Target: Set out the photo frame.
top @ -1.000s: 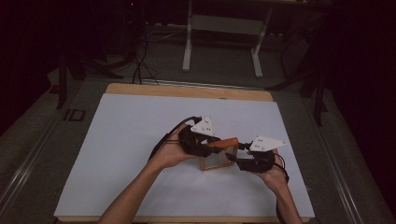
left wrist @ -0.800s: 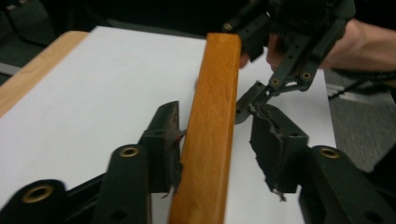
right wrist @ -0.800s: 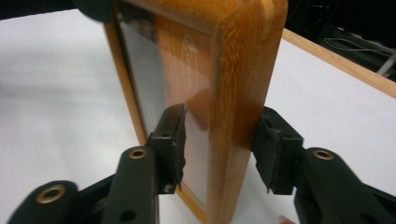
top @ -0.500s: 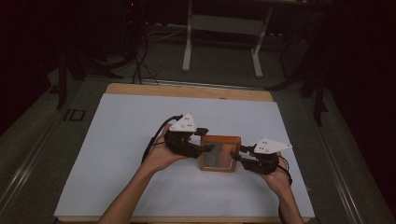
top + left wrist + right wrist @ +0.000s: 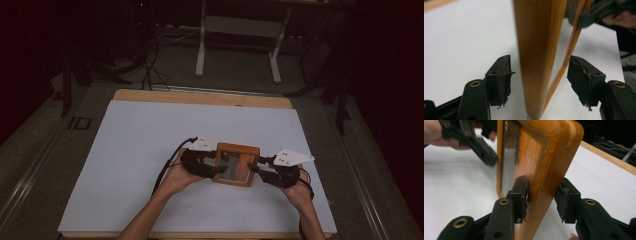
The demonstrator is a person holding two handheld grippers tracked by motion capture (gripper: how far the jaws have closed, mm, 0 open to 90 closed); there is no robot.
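A wooden picture frame [image 5: 237, 164] with a glass front stands on its edge on the white table [image 5: 140, 150], its face turned toward the person. My left gripper [image 5: 216, 167] is at the frame's left side. In the left gripper view the left gripper [image 5: 539, 82] is open, its jaws straddling the frame's edge [image 5: 539, 45] with a gap on each side. My right gripper [image 5: 255, 170] holds the frame's right side. In the right gripper view the right gripper [image 5: 544, 200] is shut on the frame's wooden edge [image 5: 554, 160], one pad on the glass side and one on the back.
A wooden border [image 5: 200, 97] runs along the table's far side. Beyond it stand a white desk frame [image 5: 237, 30] and cables [image 5: 147, 65] on a dark floor. White table surface spreads to the left of and beyond the hands.
The frame has turned from a tilted, edge-on pose to one with its glass face toward the camera. Both hands have shifted slightly apart, to its two sides.
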